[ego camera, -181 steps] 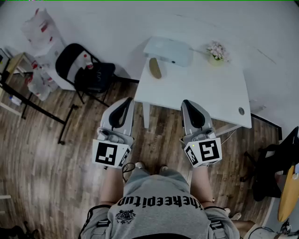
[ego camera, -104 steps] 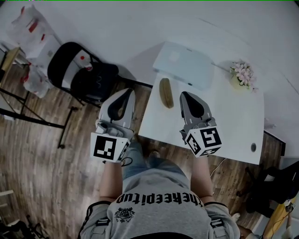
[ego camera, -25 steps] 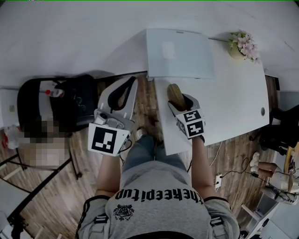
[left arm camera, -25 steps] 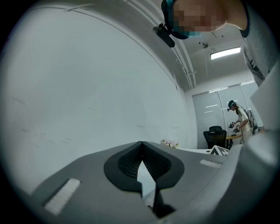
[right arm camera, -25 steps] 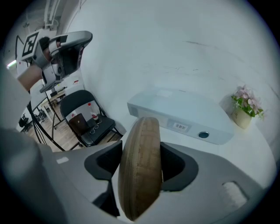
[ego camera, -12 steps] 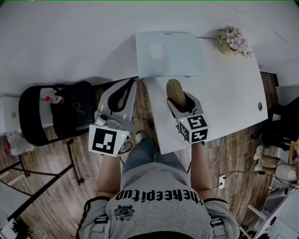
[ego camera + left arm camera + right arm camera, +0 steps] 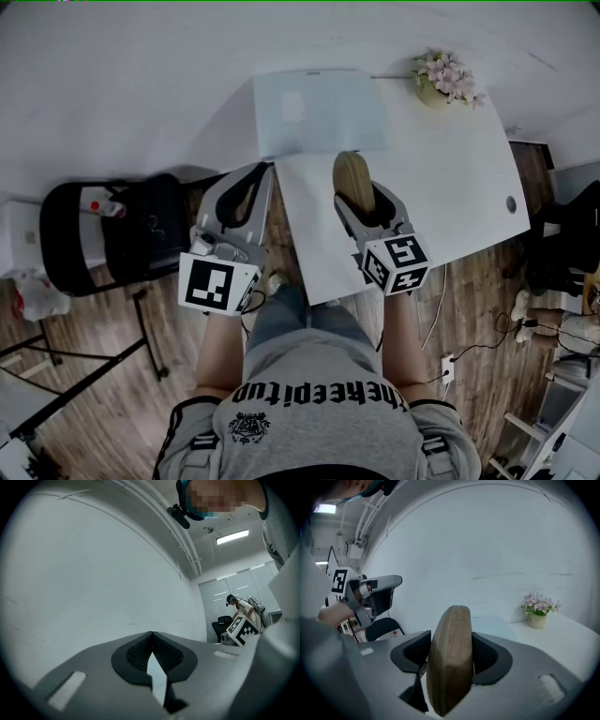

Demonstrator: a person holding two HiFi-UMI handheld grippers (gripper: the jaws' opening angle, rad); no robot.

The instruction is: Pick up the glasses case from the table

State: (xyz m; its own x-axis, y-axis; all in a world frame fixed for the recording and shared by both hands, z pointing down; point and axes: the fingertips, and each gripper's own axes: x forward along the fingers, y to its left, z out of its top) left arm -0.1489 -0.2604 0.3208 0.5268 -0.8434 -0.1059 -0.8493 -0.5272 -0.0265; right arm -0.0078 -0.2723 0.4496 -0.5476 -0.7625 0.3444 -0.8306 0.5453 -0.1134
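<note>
The glasses case (image 7: 354, 183) is a tan oval shell near the left side of the white table (image 7: 441, 178). My right gripper (image 7: 362, 201) is shut on it, one jaw on each side. In the right gripper view the case (image 7: 450, 639) stands on edge between the dark pads (image 7: 490, 660), filling the gap; whether it touches the table I cannot tell. My left gripper (image 7: 251, 180) hangs left of the table over the wood floor. In the left gripper view its jaws (image 7: 151, 645) meet at the tips, holding nothing, facing a white wall.
A flat pale blue box (image 7: 319, 111) lies at the table's far edge just beyond the case. A small pot of pink flowers (image 7: 441, 80) stands at the far right corner. A black folding chair (image 7: 103, 234) is on the floor to the left. Cables lie at right.
Since the earliest frames the right gripper came up to the case and shut round it. Over the last second it keeps hold while the view turns; the left gripper stays shut beside the table.
</note>
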